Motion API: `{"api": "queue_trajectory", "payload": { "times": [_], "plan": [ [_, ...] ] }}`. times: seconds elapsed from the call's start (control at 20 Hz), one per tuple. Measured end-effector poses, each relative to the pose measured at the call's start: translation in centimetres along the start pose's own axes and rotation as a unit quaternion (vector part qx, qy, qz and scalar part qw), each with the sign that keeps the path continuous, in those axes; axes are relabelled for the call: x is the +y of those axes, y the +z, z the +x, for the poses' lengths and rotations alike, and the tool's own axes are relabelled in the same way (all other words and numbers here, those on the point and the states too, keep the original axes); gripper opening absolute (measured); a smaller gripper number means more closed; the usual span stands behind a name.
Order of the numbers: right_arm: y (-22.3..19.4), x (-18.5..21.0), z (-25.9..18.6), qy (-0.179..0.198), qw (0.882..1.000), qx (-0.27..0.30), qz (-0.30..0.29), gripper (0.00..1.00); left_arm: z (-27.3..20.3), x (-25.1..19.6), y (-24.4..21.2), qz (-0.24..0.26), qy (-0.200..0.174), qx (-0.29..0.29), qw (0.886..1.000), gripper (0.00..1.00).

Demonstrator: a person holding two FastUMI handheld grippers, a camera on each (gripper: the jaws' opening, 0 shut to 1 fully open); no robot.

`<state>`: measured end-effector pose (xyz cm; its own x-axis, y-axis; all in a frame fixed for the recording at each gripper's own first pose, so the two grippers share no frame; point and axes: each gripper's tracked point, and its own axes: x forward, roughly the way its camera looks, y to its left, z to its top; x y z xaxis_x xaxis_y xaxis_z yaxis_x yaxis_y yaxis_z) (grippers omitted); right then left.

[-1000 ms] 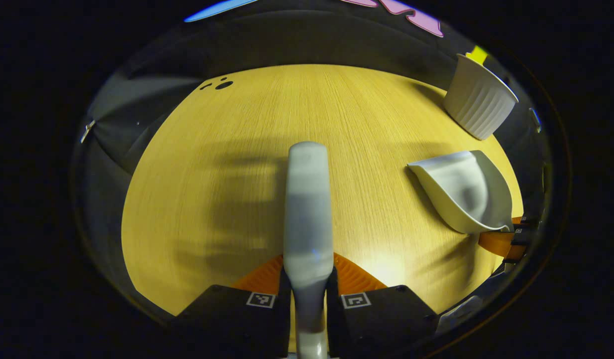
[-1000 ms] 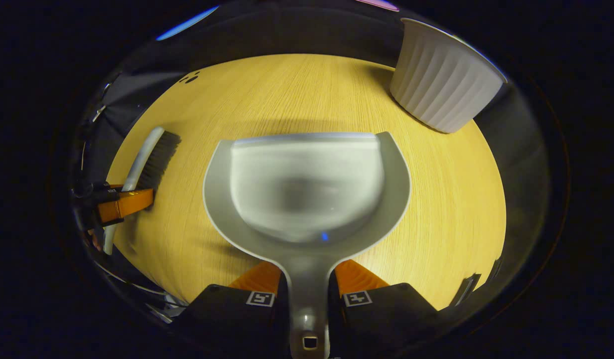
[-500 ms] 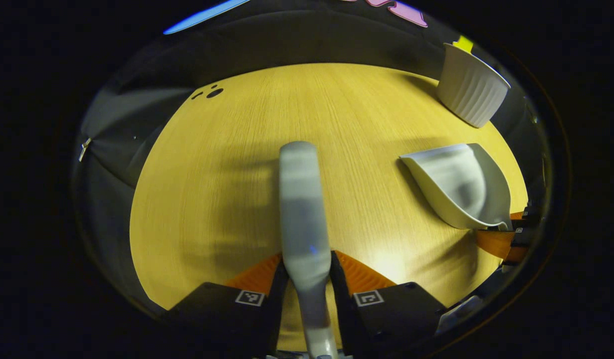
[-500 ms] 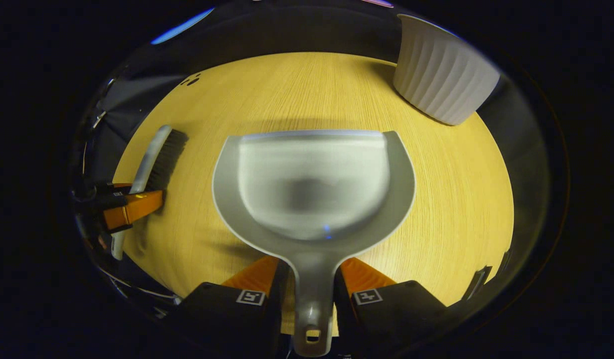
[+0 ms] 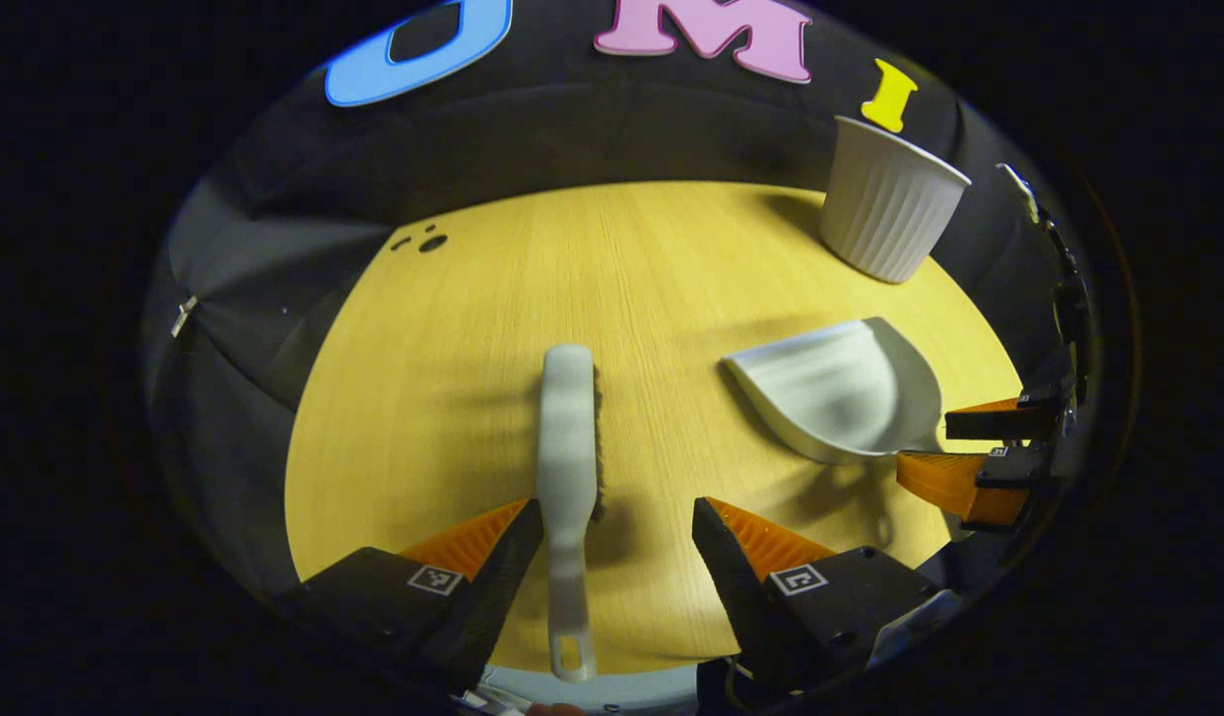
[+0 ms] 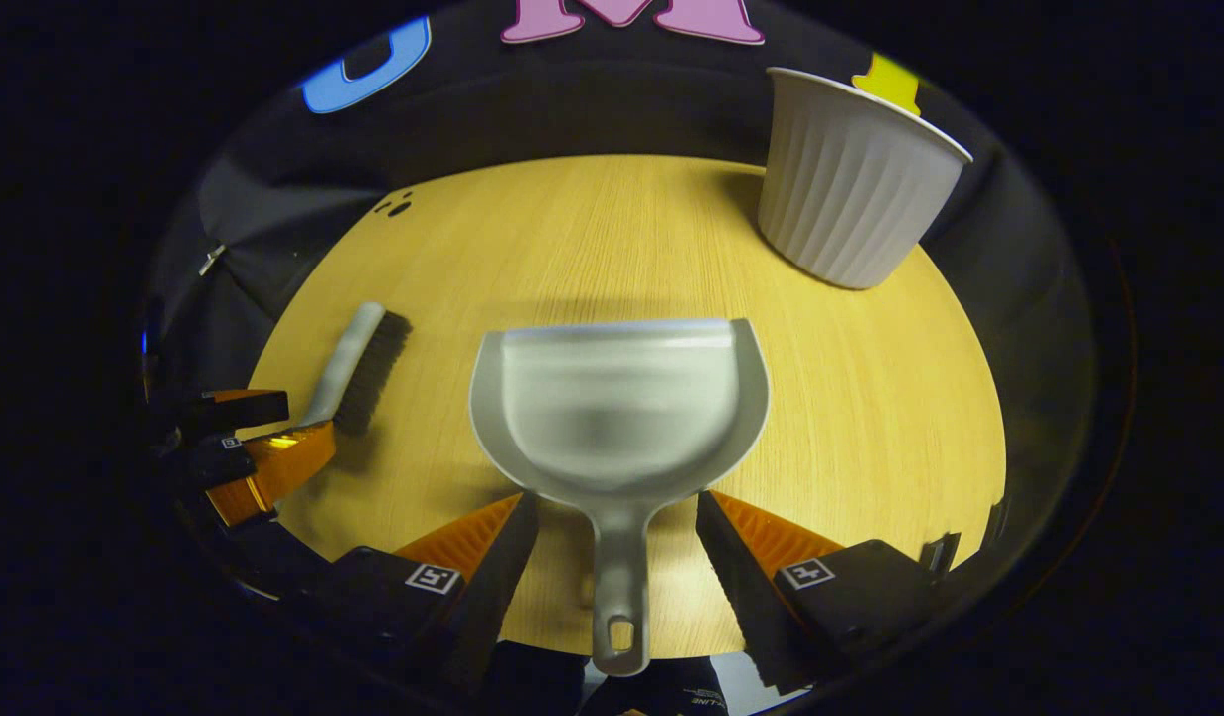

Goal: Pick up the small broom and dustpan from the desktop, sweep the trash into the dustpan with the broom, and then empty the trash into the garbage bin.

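Left gripper (image 5: 613, 505), lower part of the left gripper view: two wedge-shaped fingers (image 5: 771, 542) tapering to points, inner faces finely ribbed. Each finger seats in a blocky housing. One square black-and-white marker (image 5: 435, 579) on top of each housing, bottom left and bottom right of centre.

Right gripper (image 6: 616, 495), lower part of the right gripper view: same build, with tapered wedges, ribbed inner faces and a square marker (image 6: 808, 573) per housing. Marker patterns differ from block to block.

At the left edge of the right gripper view, the left gripper side-on: small marker squares on its blocks too.
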<state>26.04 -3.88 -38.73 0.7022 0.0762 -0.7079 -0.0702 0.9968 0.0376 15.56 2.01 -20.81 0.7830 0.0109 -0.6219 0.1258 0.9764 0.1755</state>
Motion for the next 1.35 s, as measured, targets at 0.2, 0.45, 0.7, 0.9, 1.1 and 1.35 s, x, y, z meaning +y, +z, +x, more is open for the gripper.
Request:
{"api": "queue_trajectory", "payload": {
  "times": [0.2,0.45,0.7,0.9,1.1,1.35],
  "plan": [
    [3.3,-0.9,-3.4,-0.011,0.997,-0.078,-0.019,1.00,-4.6,-1.0,2.5,0.018,0.005,-0.089,0.996,0.96],
    [5.4,0.1,-6.5,0.007,0.988,-0.146,-0.054,1.00,-10.9,-1.9,5.7,-0.019,0.029,-0.216,0.976,0.96],
    [8.2,0.6,-11.1,0.020,0.967,-0.241,-0.082,0.99,-14.8,-3.8,7.4,-0.029,0.014,-0.280,0.960,0.96],
    [8.6,0.4,-12.7,0.030,0.958,-0.271,-0.091,0.98,-16.8,-4.5,8.7,-0.004,0.023,-0.306,0.952,0.96],
    [8.1,-0.1,-12.5,0.022,0.960,-0.266,-0.088,0.98,-16.8,-5.9,8.0,0.009,0.011,-0.298,0.955,0.96],
    [7.3,-1.1,-12.7,0.023,0.962,-0.259,-0.078,0.98,-16.3,-6.8,7.1,0.004,0.005,-0.279,0.960,0.96]
  ]
}}
